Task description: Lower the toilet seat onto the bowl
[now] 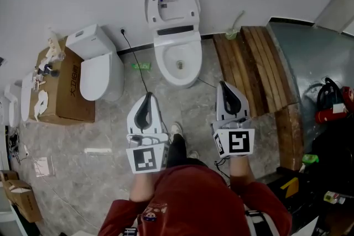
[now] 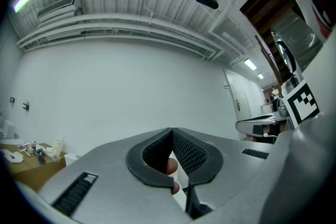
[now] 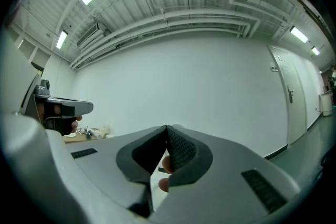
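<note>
A white toilet stands against the far wall in the head view. Its seat and lid (image 1: 172, 0) are raised upright against the wall above the open bowl (image 1: 178, 63). My left gripper (image 1: 146, 98) hovers over the floor in front of the bowl, left of it, jaws shut with nothing between them. My right gripper (image 1: 224, 85) hangs at the bowl's front right, also shut and empty. Neither touches the toilet. In the left gripper view (image 2: 171, 131) and the right gripper view (image 3: 167, 127) the black pads meet at their tips and point at the bare white wall.
A second white toilet (image 1: 99, 69) stands at the left beside a cardboard box (image 1: 66, 88) with clutter on top. Wooden planks (image 1: 254, 63) lie right of the bowl. A black cable (image 1: 135, 63) runs across the floor near a small green item (image 1: 141, 66).
</note>
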`<state>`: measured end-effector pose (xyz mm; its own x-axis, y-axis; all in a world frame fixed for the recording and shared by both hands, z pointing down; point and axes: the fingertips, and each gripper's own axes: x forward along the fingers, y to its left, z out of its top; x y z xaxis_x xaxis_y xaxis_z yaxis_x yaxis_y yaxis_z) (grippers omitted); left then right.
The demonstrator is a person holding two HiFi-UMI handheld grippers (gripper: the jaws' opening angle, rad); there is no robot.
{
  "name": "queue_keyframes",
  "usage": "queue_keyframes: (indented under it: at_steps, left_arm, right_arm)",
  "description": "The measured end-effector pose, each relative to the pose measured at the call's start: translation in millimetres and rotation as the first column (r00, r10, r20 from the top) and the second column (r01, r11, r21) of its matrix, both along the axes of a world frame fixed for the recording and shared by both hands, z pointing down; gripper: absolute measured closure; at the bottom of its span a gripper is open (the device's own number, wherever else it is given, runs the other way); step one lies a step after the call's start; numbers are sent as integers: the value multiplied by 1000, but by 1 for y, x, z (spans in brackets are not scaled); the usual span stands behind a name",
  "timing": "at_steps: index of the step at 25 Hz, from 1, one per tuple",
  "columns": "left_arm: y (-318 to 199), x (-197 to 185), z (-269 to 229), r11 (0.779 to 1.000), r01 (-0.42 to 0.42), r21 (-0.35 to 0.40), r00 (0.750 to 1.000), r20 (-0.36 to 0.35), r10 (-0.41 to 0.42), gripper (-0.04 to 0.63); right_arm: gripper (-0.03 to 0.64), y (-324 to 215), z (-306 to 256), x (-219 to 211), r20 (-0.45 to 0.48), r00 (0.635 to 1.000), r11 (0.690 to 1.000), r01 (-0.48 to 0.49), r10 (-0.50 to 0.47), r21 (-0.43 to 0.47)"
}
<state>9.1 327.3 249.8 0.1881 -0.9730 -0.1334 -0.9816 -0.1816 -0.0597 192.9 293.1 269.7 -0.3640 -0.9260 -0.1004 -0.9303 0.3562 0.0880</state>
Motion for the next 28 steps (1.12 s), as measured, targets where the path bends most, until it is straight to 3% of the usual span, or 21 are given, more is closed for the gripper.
queue_keyframes:
  at_steps: [10,28]
  left_arm:
    - [-69,-34,1,999,27,31,1000,-3,-27,583]
    - [-201,-105,-15,999,16,44,999,-51,-14,583]
  right_arm:
    - [603,-69,-9,-36,-61,998,1000,16,-15,18]
    - [604,-199,-31,-109,-59,998,1000,5,-3,30]
